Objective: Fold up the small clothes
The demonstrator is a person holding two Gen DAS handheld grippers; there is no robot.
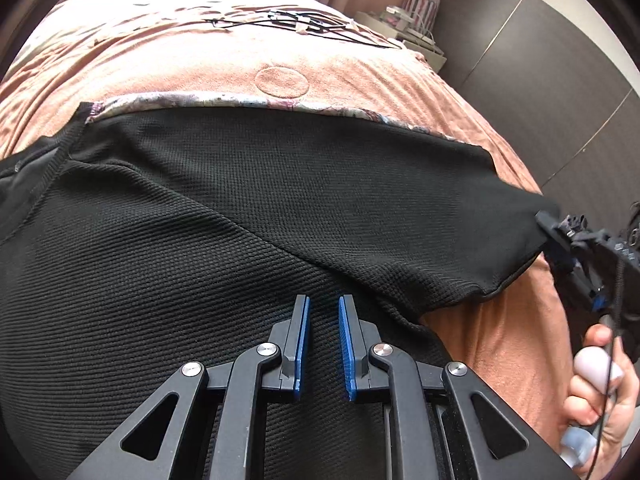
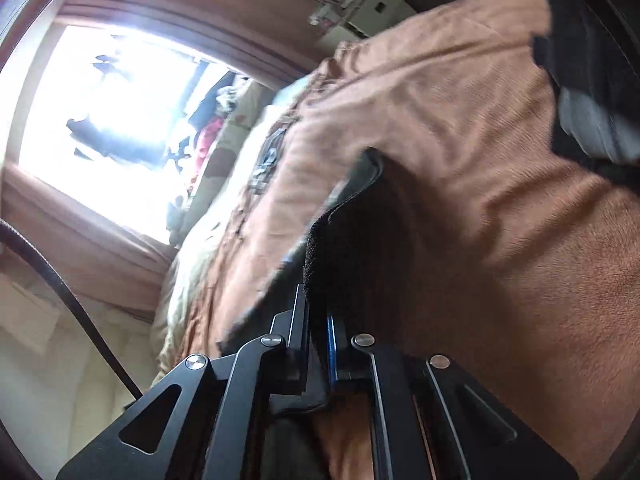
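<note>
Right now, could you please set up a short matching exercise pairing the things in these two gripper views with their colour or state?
Things:
1. black garment
2. blanket
3. left gripper
4. right gripper

States:
A. peach-coloured, covering the bed
B. fingers apart with a narrow gap, above the fabric
C. spread dark and ribbed over the blanket
D. fingers clamped on the garment's edge

Pairs: 1-C, 2-A, 3-B, 4-D
</note>
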